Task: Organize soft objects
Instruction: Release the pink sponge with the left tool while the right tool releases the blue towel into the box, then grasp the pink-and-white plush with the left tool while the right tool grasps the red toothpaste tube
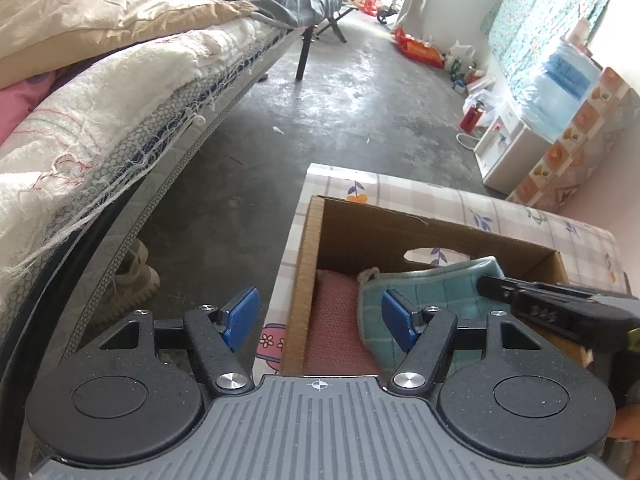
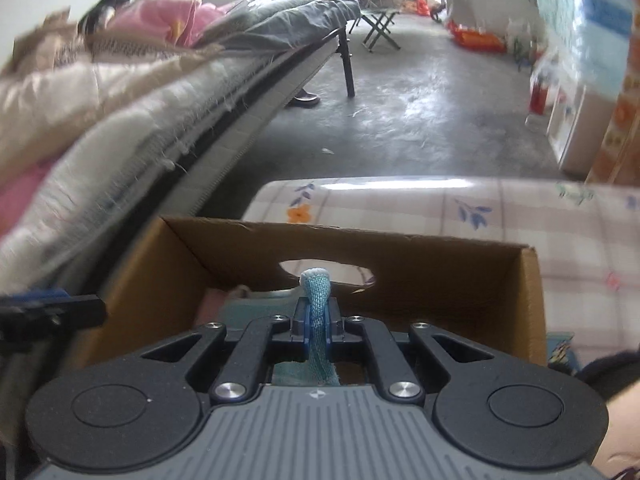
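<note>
A brown cardboard box (image 1: 308,256) stands on a checked floral tablecloth (image 1: 520,216). Inside it lie a pink knitted cloth (image 1: 336,320) and a teal checked towel (image 1: 436,292). My left gripper (image 1: 320,316) is open over the box's left wall, one blue pad outside the box and one over the towel, gripping nothing. My right gripper (image 2: 317,320) is shut on a fold of the teal towel (image 2: 316,292), which sticks up between its pads inside the box (image 2: 532,304). In the left wrist view the right gripper (image 1: 492,284) reaches in from the right onto the towel.
A bed (image 1: 120,120) piled with cream, white and pink bedding runs along the left, with pale shoes (image 1: 132,280) under its edge. Grey concrete floor (image 1: 340,100) stretches ahead. A white appliance (image 1: 508,148), a red bottle (image 1: 472,114) and bags line the right wall.
</note>
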Demonstrator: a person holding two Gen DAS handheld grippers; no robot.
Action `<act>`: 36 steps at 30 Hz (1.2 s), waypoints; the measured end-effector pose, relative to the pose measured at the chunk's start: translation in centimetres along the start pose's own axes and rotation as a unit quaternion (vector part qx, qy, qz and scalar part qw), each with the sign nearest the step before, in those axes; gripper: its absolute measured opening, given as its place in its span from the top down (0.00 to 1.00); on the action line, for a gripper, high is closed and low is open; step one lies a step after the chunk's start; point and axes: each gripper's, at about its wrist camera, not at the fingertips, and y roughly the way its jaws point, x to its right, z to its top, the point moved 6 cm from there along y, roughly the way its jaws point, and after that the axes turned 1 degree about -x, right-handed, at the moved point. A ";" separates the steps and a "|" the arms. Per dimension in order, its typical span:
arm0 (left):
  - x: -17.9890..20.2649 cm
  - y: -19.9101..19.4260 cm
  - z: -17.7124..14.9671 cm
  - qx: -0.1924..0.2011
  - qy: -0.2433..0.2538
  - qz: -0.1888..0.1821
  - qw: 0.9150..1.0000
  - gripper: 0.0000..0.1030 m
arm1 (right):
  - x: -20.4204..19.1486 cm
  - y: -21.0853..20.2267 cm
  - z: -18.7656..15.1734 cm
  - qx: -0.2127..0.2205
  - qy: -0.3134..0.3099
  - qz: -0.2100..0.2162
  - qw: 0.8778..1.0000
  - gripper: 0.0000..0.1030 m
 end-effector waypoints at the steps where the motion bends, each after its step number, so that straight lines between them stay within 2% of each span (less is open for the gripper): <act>1: 0.1 0.0 0.0 0.000 0.003 0.000 1.000 0.34 | -0.3 0.1 -0.1 0.005 -0.021 -0.018 1.000 0.94; 5: 0.4 0.1 0.1 0.000 0.009 0.001 1.000 0.34 | -1.2 0.0 0.0 0.033 -0.093 -0.091 0.991 0.93; 7: 0.6 0.2 0.1 0.001 0.008 0.000 1.000 0.34 | -1.3 0.2 0.0 0.036 -0.109 -0.116 0.987 0.91; 10: 0.8 0.3 0.1 0.001 0.010 -0.002 1.000 0.34 | -1.1 0.9 -0.1 0.025 -0.119 -0.113 0.986 0.87; 12: 1.0 0.3 0.0 -0.001 0.011 -0.003 1.000 0.34 | -1.2 1.2 -0.2 0.023 -0.122 -0.109 0.986 0.76; 13: 1.0 0.4 -0.1 -0.001 0.011 -0.003 1.000 0.34 | -1.1 1.2 -0.3 0.022 -0.121 -0.105 0.987 0.72; 15: 1.0 0.5 -0.2 -0.003 0.014 -0.002 1.000 0.34 | -0.9 1.3 -0.2 0.020 -0.106 -0.078 0.991 0.55; 16: 1.0 0.5 -0.2 -0.004 0.014 -0.003 1.000 0.34 | -0.8 1.2 -0.3 0.017 -0.095 -0.064 0.993 0.52; 20: 1.2 0.2 -0.4 -0.006 0.012 -0.007 1.000 0.30 | -0.3 -0.2 -0.1 0.018 -0.057 -0.013 0.998 0.51; 25: 1.3 -1.5 -0.5 0.008 0.012 -0.005 1.000 0.21 | 0.8 -5.0 -0.4 0.047 -0.029 0.034 0.998 0.51; 30: 2.0 -4.6 -1.2 0.029 0.019 -0.011 0.999 0.13 | 2.5 -12.2 -2.2 0.098 -0.024 0.087 0.991 0.51; 34: 3.0 -7.7 -2.4 0.048 0.036 -0.019 0.998 0.06 | 4.6 -18.4 -4.9 0.146 -0.023 0.123 0.981 0.50; 36: 3.7 -9.5 -3.1 0.064 0.046 -0.022 0.997 0.05 | 6.1 -21.0 -6.5 0.166 -0.014 0.137 0.977 0.46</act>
